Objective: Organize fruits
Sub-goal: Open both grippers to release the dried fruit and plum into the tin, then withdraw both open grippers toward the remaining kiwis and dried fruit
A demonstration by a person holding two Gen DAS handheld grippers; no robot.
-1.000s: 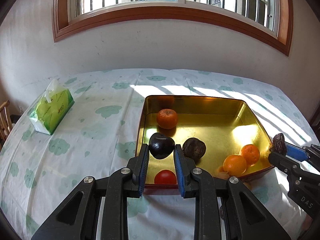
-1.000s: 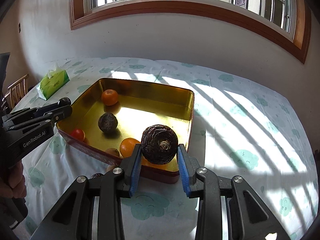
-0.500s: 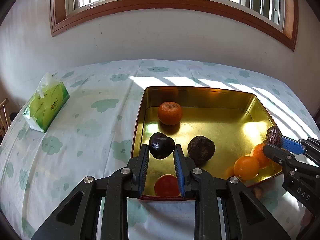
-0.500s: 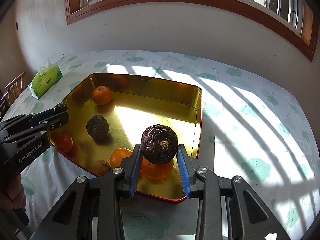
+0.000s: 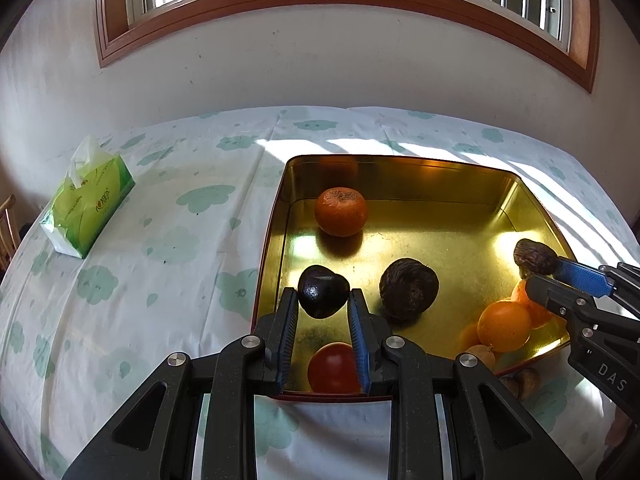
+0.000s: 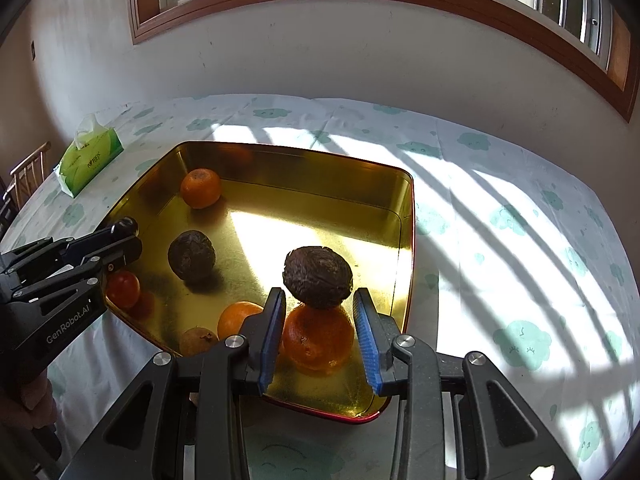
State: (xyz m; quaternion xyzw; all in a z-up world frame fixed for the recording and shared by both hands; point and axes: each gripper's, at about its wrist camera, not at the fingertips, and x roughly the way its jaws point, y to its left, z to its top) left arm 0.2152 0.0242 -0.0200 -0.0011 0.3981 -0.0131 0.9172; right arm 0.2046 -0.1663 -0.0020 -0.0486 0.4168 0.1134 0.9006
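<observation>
While both grippers hang over the near edge of the gold tray (image 5: pixel 404 168), each one's got a fruit pinched. The left gripper (image 5: pixel 323 300) is squeezed onto a smooth dark fruit (image 5: pixel 322 290) over the tray's near-left corner, right above a red tomato (image 5: pixel 334 367) on the tray floor. The right gripper (image 6: pixel 318 300) is clamped on a wrinkly brown fruit (image 6: pixel 318 276) just over an orange (image 6: pixel 319 340), though I can't tell if the two actually touch. Already in the tray: a mandarin (image 5: pixel 340 211) near the back-left, another wrinkly brown one (image 5: pixel 408 289) mid-tray, and a second orange (image 6: pixel 236 319). A green tissue pack (image 5: pixel 86 206) sits well off to the left on the cloud-print tablecloth (image 5: pixel 168 240).
</observation>
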